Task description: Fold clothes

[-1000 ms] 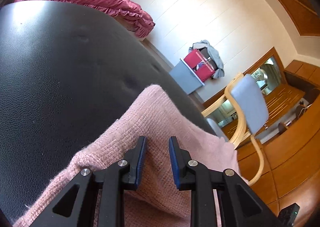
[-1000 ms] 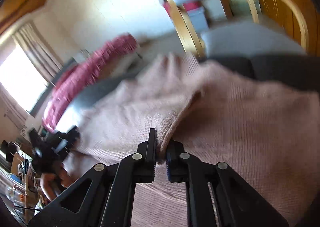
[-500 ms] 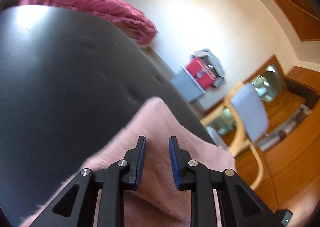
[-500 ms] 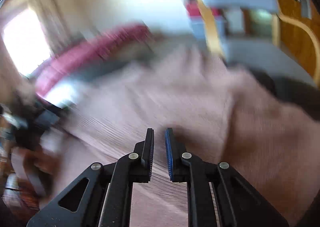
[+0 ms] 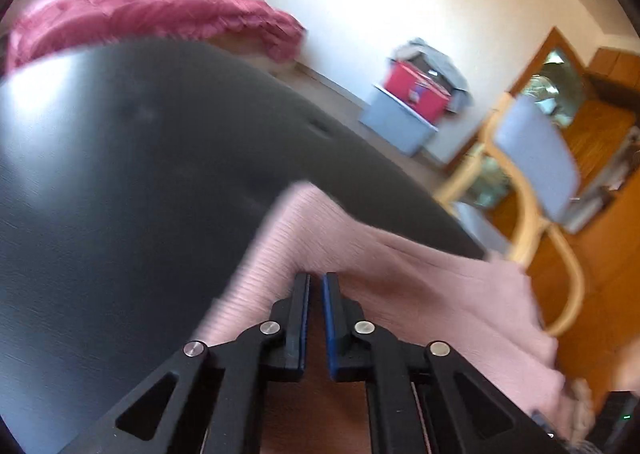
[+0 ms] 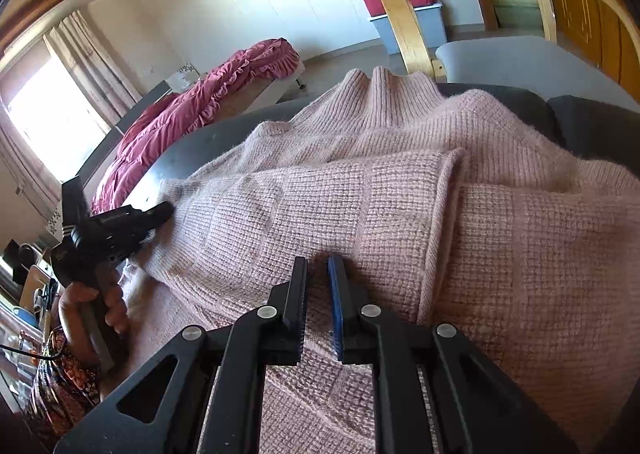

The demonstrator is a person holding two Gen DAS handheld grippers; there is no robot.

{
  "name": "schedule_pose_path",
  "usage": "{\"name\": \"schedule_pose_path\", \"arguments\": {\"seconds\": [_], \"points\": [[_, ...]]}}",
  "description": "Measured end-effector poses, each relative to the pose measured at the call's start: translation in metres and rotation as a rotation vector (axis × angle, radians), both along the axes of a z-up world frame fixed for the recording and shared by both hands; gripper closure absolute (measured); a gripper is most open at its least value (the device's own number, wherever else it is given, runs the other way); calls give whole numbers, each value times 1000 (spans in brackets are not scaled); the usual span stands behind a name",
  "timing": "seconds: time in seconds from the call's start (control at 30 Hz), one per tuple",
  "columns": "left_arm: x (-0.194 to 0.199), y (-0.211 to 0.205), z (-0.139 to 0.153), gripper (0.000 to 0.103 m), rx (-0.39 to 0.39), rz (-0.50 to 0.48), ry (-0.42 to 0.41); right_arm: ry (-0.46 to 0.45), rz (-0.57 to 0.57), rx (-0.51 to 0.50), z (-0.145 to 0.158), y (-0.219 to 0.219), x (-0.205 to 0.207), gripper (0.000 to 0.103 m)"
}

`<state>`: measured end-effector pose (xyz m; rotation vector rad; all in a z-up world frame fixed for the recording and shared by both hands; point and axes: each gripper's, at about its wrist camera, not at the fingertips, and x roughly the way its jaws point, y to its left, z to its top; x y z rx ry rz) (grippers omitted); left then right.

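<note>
Two claws on one pink knit sweater (image 6: 400, 190), heaped on the dark worktop (image 5: 120, 174) — left claw (image 5: 316, 282) pinching a fold, right claw (image 6: 318, 266) slightly spread, empty, hovering over the knit

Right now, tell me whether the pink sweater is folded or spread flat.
Partly folded: the pink sweater has one layer doubled over another, its edge lying across the knit.
</note>
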<state>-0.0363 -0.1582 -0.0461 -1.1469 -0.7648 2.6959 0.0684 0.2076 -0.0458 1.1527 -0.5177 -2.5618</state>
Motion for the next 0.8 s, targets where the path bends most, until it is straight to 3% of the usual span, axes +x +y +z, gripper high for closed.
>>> {"name": "schedule_pose_path", "arguments": {"seconds": [0.13,0.17,0.23,0.5,0.57,0.7,0.8], "points": [[10,-12,7,99,-61,67,33,-1,-1,8,2,1,-1,94],[15,-12,13,98,-66,85,76,-1,-1,10,2,2,-1,94],[23,-14,22,84,-11,67,202,-2,-2,15,3,4,0,94],[-14,0,-7,85,25,-10,25,-8,-16,71,7,-3,-1,93],[-15,2,-8,85,23,-9,27,-17,-40,80,16,-12,-1,90],[-16,6,-10,85,8,-12,29,56,43,87,47,-61,-15,88],[-4,-17,-15,85,9,-16,33,72,115,121,50,-112,-42,88]]}}
